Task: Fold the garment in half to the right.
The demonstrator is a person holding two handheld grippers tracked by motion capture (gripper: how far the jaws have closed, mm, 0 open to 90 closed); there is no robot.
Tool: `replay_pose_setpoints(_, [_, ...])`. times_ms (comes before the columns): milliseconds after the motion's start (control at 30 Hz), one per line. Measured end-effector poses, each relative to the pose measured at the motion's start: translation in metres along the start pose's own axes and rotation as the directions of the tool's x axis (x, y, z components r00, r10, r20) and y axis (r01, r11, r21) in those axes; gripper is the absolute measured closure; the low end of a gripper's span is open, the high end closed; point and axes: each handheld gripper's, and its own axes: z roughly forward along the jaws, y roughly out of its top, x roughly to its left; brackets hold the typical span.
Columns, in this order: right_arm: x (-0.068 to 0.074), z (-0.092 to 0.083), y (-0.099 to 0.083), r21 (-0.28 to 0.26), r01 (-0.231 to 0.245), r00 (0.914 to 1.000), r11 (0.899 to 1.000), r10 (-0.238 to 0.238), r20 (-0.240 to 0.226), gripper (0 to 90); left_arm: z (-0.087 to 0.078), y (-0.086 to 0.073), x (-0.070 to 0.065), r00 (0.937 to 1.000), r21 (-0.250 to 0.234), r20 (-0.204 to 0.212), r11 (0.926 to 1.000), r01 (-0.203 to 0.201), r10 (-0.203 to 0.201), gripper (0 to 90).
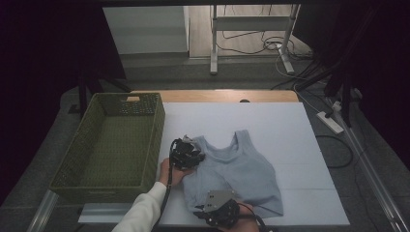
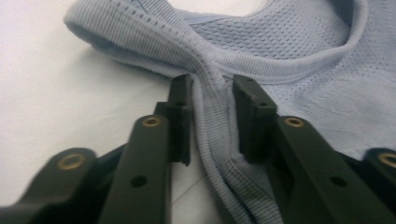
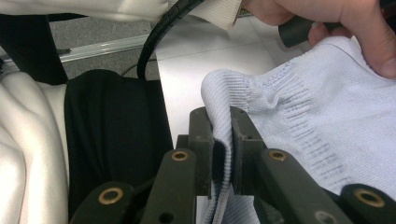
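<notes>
A light blue ribbed tank top lies flat on the white table, straps pointing away from me. My left gripper sits at the top's left shoulder strap. In the left gripper view the strap runs between the two black pads, bunched where the left gripper pinches it at the tips. My right gripper is at the near left corner of the hem. In the right gripper view the right gripper is shut on the folded hem edge.
A green woven basket stands on the table's left side, close beside the left gripper. A hand and white sleeve hold the left gripper. Cables and a metal stand lie on the floor beyond the table.
</notes>
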Motion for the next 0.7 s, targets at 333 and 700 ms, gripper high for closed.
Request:
replay_pose_setpoints(333, [-0.001,-0.003,0.0,-0.01,-0.003,0.9999,1.0,0.003,0.01,81.1,0.0,0.0,0.003,0.9996,-0.007,0.028,1.0,0.006,-0.006,80.6])
replay_pose_setpoints(700, [-0.002,-0.011,0.001,-0.044,-0.003,0.9995,0.999,0.004,0.031,81.5,-0.008,0.003,0.005,0.999,-0.044,0.04,0.9988,0.02,-0.018,81.4])
